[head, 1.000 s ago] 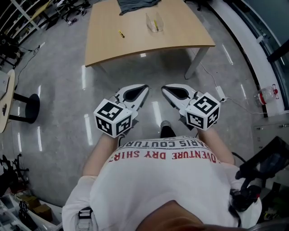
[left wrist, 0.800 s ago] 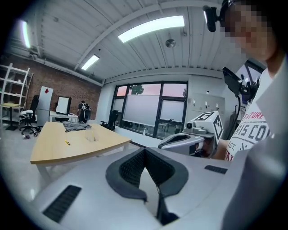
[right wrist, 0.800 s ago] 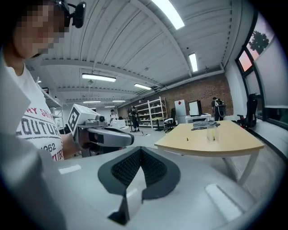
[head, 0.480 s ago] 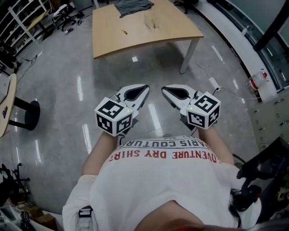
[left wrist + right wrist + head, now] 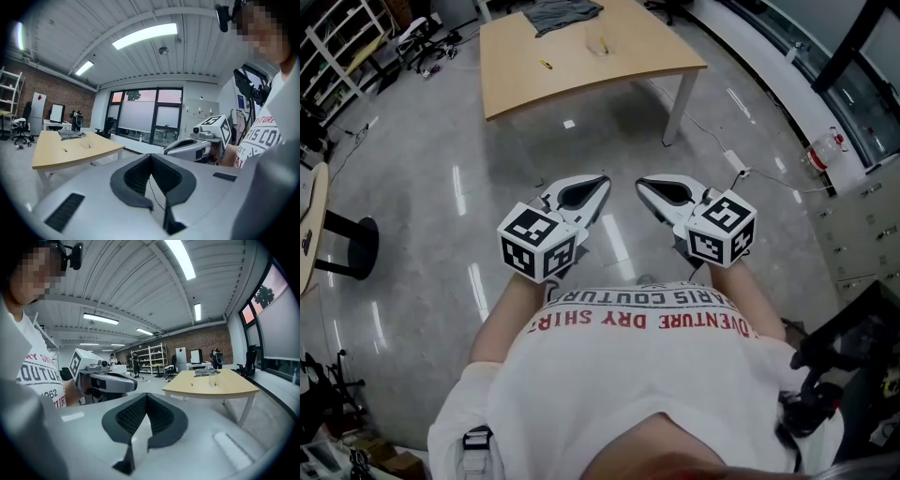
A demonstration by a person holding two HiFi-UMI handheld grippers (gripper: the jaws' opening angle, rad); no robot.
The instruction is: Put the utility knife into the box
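Far ahead stands a light wooden table [image 5: 628, 56]. On it lie a small yellow utility knife [image 5: 546, 65] and a clear box [image 5: 602, 43] with something yellow inside. The left gripper view shows the knife [image 5: 63, 150] and the box [image 5: 85, 145] far off; so does the right gripper view, with the knife [image 5: 191, 384] and the box [image 5: 214, 381]. I hold my left gripper [image 5: 604, 181] and right gripper [image 5: 639, 184] side by side at chest height over the floor, well short of the table. Both are shut with nothing in them.
A grey cloth [image 5: 562, 13] lies at the table's far edge. A black-based stool [image 5: 352, 234] stands at the left, with shelving [image 5: 337, 42] behind it. A white power strip and cable [image 5: 736, 169] lie on the floor at the right, near cabinets [image 5: 862, 225].
In the head view the table has shrunk and slid toward the top edge, so it stands farther from me. Both grippers keep the same pose, shut.
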